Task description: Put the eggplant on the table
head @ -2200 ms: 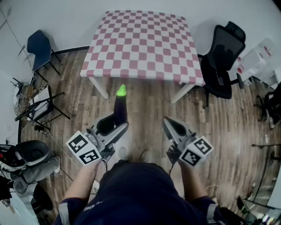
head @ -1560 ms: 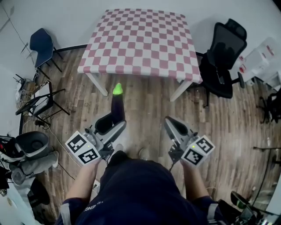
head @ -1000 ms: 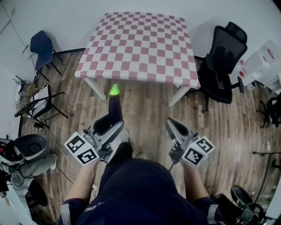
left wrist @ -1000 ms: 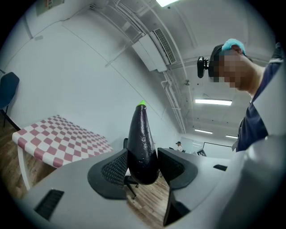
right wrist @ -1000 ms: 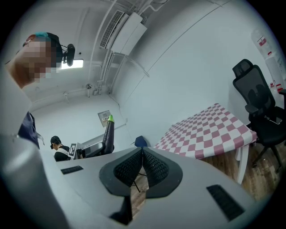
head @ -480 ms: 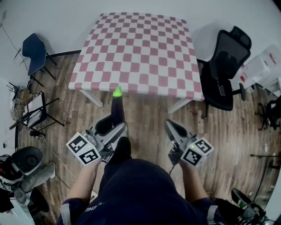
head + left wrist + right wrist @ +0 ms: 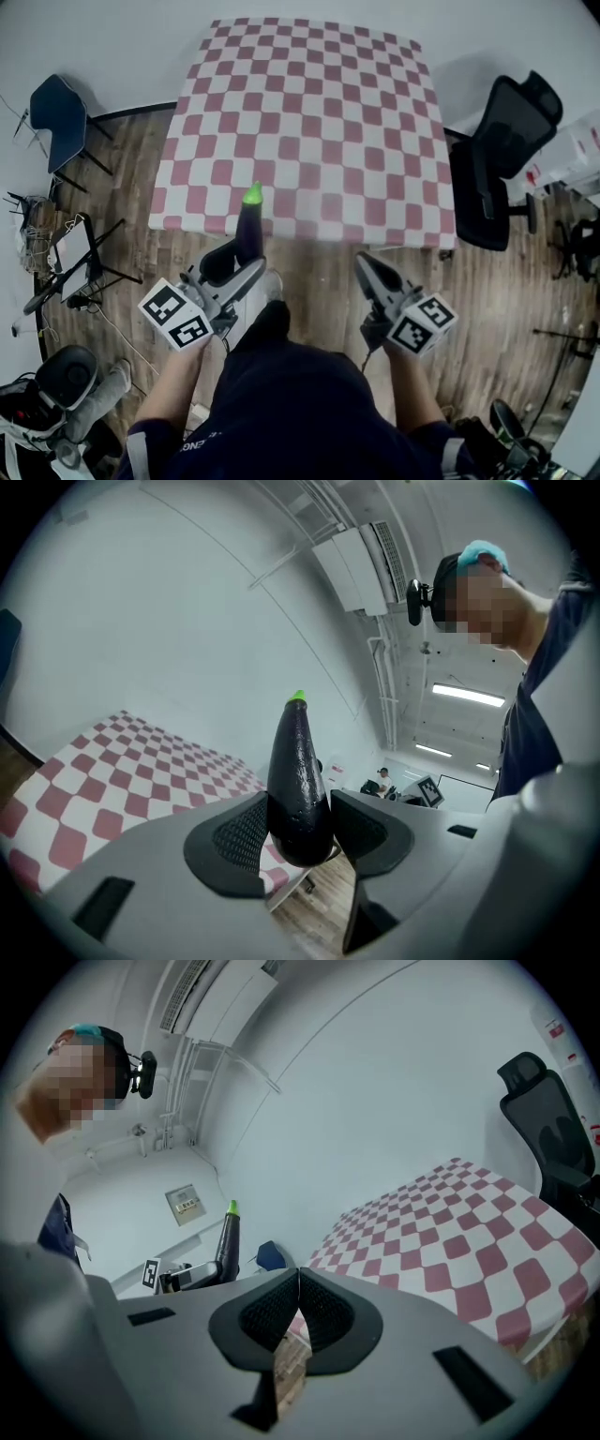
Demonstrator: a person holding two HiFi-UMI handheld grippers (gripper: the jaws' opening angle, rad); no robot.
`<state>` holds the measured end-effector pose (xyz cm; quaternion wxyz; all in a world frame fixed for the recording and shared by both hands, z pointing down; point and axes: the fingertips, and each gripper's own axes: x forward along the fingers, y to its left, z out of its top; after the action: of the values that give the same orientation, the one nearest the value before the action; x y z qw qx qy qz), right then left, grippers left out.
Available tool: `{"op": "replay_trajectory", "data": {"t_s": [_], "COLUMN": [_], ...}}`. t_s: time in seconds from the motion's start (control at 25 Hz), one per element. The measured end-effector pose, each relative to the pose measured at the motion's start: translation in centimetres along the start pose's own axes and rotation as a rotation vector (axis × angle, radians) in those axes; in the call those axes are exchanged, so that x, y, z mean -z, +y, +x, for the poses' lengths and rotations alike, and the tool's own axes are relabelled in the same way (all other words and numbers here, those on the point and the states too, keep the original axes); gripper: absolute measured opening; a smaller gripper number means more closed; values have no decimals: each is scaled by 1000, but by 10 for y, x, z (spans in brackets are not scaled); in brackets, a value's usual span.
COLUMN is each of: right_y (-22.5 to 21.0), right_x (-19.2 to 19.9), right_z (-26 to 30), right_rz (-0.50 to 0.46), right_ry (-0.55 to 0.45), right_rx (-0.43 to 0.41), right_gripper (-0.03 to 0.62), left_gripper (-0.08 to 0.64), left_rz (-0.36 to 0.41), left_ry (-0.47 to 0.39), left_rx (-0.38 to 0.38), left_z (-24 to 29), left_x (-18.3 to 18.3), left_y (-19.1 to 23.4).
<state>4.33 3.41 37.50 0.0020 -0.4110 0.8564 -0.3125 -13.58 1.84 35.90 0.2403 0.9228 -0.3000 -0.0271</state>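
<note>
The glossy dark-purple eggplant (image 7: 248, 232), tapering to a bright green tip, stood upright at lower centre, its rounded base clamped by the left hand-held gripper's (image 7: 242, 265) ribbed jaws, at the pink-checked bench's (image 7: 309, 122) near edge. The right hand-held gripper (image 7: 368, 270) was closed, empty.

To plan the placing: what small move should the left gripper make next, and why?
Probably carry the left gripper forward over the table before lowering. It is shut on the upright eggplant, and in the head view only the green tip overlaps the table's near edge.
</note>
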Motion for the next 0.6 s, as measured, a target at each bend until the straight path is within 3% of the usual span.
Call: {"op": "replay_trajectory", "data": {"t_s": [0.32, 0.6], "right_y": [-27, -88], "right_x": [-43, -65], "right_z": [79, 76], "right_rz": [-9, 3], "right_ry": [-7, -22], "right_rx": [69, 91], "right_gripper": [17, 17], "left_gripper": [232, 232], "left_rz": [11, 14], "left_ry": [63, 104], "left_rx": [17, 21], "left_z": [32, 102], "left_x": [-33, -26], "left_y": [97, 116]}}
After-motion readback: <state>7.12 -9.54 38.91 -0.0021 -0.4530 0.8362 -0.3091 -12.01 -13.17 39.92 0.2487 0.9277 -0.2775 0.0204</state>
